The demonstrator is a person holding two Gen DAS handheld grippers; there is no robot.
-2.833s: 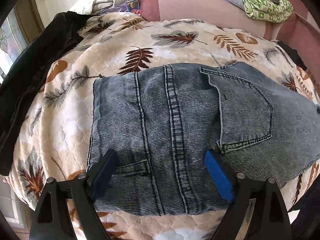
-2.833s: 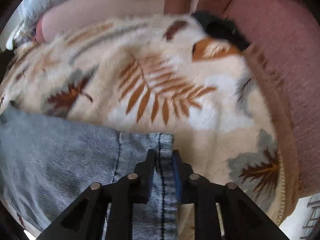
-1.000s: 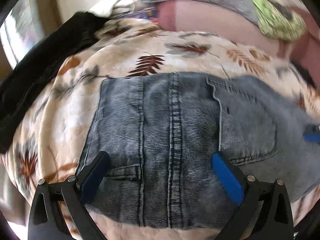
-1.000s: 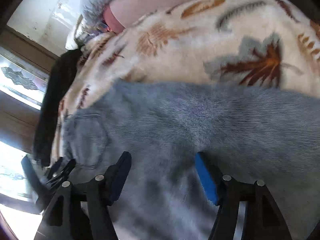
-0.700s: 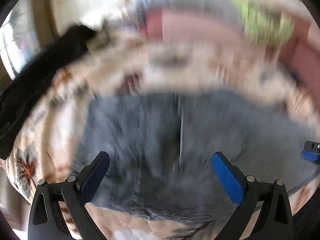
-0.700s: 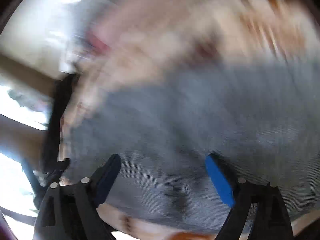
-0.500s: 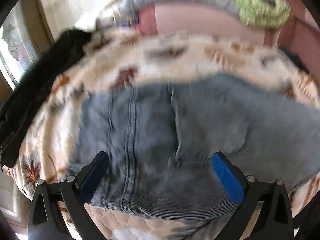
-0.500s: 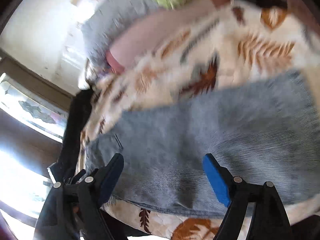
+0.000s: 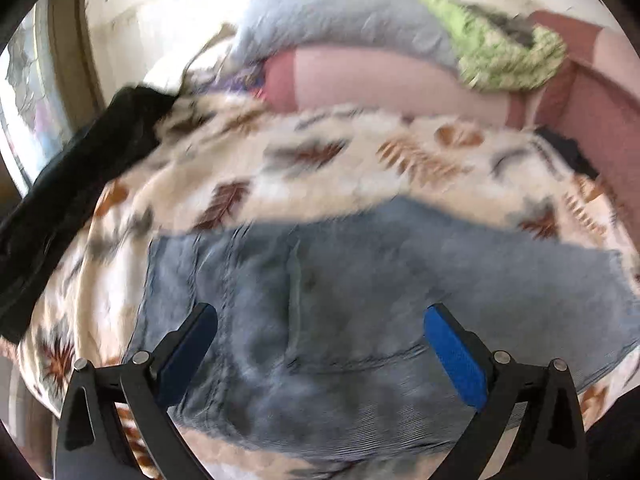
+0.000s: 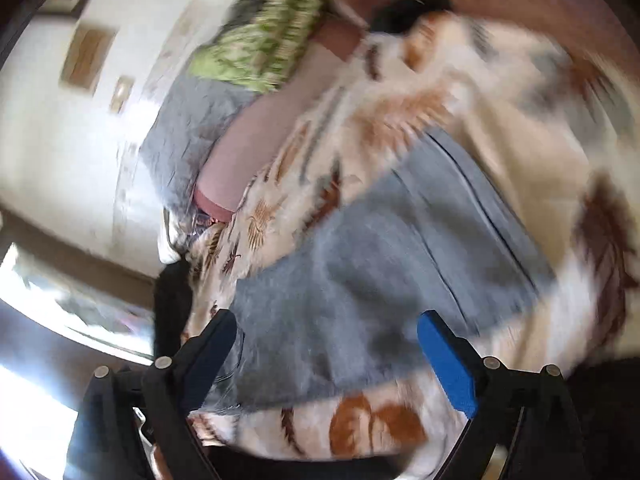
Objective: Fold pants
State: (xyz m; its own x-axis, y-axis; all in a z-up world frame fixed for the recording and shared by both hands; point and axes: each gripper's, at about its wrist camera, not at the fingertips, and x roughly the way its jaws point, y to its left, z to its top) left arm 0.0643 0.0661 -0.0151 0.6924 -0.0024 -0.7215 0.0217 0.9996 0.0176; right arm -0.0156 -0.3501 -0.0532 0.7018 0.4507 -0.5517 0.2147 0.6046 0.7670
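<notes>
Grey-blue denim pants (image 9: 360, 304) lie folded into a flat block on a cream blanket with brown leaf prints (image 9: 320, 168). In the left wrist view my left gripper (image 9: 320, 316) hovers above the near part of the pants, jaws wide open, nothing between the blue pads. The right wrist view is tilted and blurred: the same pants (image 10: 380, 264) lie ahead, and my right gripper (image 10: 324, 324) is above their near edge with jaws still opening and nothing held between its pads.
A black garment (image 9: 72, 184) lies along the blanket's left side. Behind the blanket are a pink sofa back (image 9: 380, 84), a grey cushion (image 9: 340, 12) and a green patterned cloth (image 9: 504, 56). A window (image 9: 24, 92) is at the left.
The right gripper let go of the pants' hem, opened wide and swung back with a roll. The left gripper pulled back and up a little; more of the folded pants shows.
</notes>
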